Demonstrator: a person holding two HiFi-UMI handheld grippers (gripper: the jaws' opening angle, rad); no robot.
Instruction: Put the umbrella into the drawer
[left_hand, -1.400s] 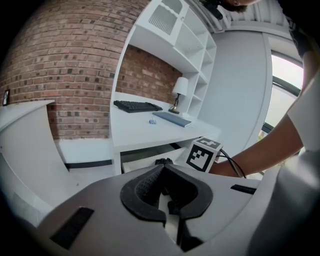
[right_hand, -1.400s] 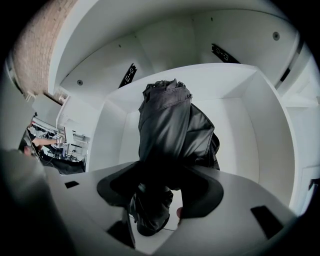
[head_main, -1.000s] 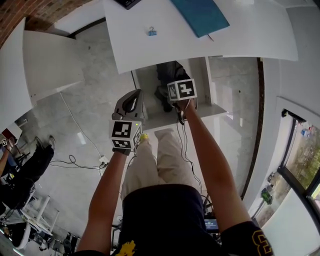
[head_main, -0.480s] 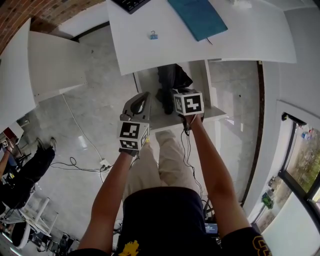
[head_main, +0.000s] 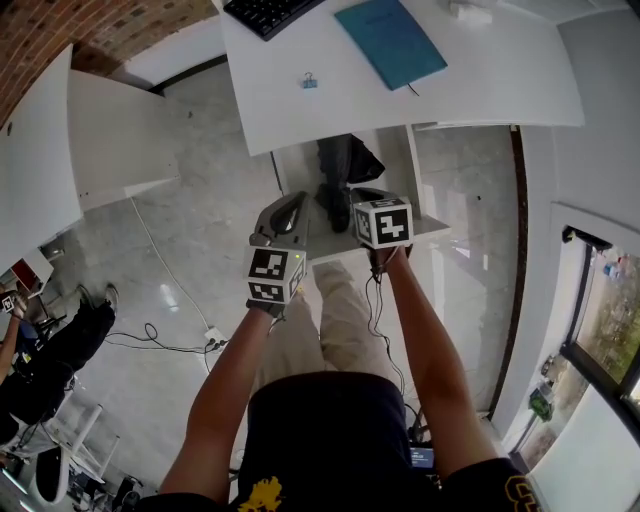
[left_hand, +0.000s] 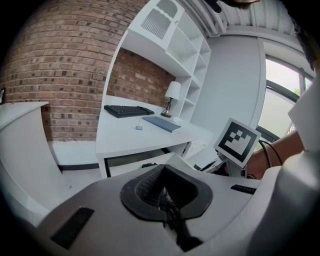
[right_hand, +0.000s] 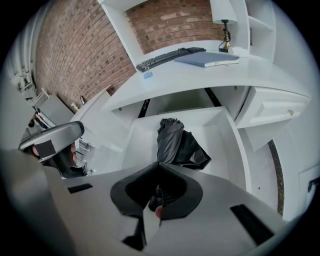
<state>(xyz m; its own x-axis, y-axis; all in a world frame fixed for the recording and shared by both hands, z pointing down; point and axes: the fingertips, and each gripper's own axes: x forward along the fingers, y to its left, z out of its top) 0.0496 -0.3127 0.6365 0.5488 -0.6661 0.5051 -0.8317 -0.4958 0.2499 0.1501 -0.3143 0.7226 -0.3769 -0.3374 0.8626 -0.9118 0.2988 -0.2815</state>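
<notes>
The folded black umbrella (head_main: 340, 175) (right_hand: 175, 142) lies inside the open white drawer (head_main: 405, 230) (right_hand: 227, 132) under the desk. My right gripper (head_main: 362, 197) (right_hand: 159, 185) hangs above the drawer's near end, pointing steeply down at it. Its jaws are closing, pads together with nothing between them, and it is clear of the umbrella. My left gripper (head_main: 285, 210) (left_hand: 165, 192) is held beside it, to the left of the drawer. Its jaws meet and hold nothing.
The white desk (head_main: 480, 90) above the drawer carries a keyboard (head_main: 270, 12), a blue notebook (head_main: 390, 40), a binder clip (head_main: 309, 80) and a lamp (right_hand: 223, 15). Another white desk (head_main: 110, 130) stands left. Cables (head_main: 150, 335) lie on the floor. A seated person (head_main: 45, 365) is far left.
My right gripper has drawn up and back from the drawer while the umbrella stays lying in it. The left gripper has shifted a little alongside.
</notes>
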